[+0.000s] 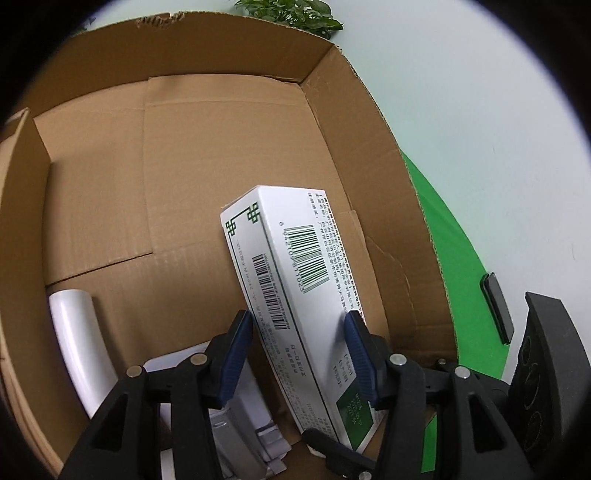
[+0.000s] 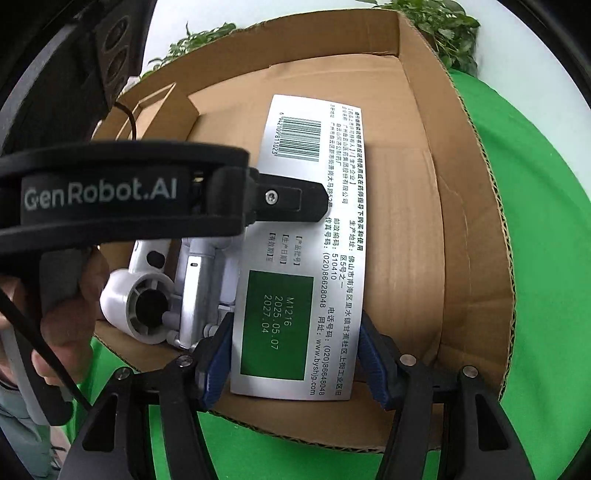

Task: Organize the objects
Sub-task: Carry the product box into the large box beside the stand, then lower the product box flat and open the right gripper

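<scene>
A white medicine box (image 1: 295,295) with green trim and barcodes lies tilted inside an open cardboard box (image 1: 207,155). My left gripper (image 1: 299,354) has its blue pads on both long sides of the medicine box. In the right wrist view the same medicine box (image 2: 303,236) lies in the cardboard box (image 2: 436,206), and my right gripper (image 2: 295,354) stands around its near end with both pads against its sides. The left gripper's black body (image 2: 155,192) crosses over the box from the left.
A white and grey plastic gadget (image 2: 177,291) lies in the cardboard box left of the medicine box; it also shows in the left wrist view (image 1: 81,343). A green cloth (image 2: 535,258) covers the table. Leafy plants (image 2: 443,26) stand behind the box.
</scene>
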Available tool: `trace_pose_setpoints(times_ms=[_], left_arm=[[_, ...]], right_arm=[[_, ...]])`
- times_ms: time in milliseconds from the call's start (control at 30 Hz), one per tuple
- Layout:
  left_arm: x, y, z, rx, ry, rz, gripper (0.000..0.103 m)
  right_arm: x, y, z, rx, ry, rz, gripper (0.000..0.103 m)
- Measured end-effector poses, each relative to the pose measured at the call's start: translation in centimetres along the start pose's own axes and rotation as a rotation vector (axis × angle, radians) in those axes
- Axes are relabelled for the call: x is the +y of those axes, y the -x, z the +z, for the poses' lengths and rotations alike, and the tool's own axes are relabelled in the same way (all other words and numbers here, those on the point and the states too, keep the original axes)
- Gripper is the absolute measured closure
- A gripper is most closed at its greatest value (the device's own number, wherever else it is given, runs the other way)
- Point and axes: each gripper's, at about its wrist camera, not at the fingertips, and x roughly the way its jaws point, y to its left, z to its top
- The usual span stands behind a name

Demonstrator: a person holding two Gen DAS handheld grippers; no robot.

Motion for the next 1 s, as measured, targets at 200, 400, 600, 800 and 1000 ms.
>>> trace_pose_setpoints(times_ms=[200,400,600,800,1000], left_arm=[[0.5,2.9,-0.5,-0.019,0.014,0.046,0.052],[1.0,8.7,-2.4,-0.145,0.002,0.124,0.052],[1.8,14.7,-7.3,-0.298,-0.006,0.240,0.052],[4.2,19.0,-9.9,-0.488,0.004,0.429,0.025],[5.7,17.6,-14.6,-0.586,0.041,0.583,0.022]], right_arm=[[0.1,-0.4,0.3,0.042,-0.032,-0.002,0.041],[1.0,-0.4,0.5,0.054,-0.023,0.005,0.038],[1.7,-0.1,0.5,0.046,-0.004,-0.011,0.037],[3.1,3.8,-0.4,-0.112,0.030,-0.108,0.003],[7.3,9.2,-5.7,-0.413,0.033,-0.178,0.000]])
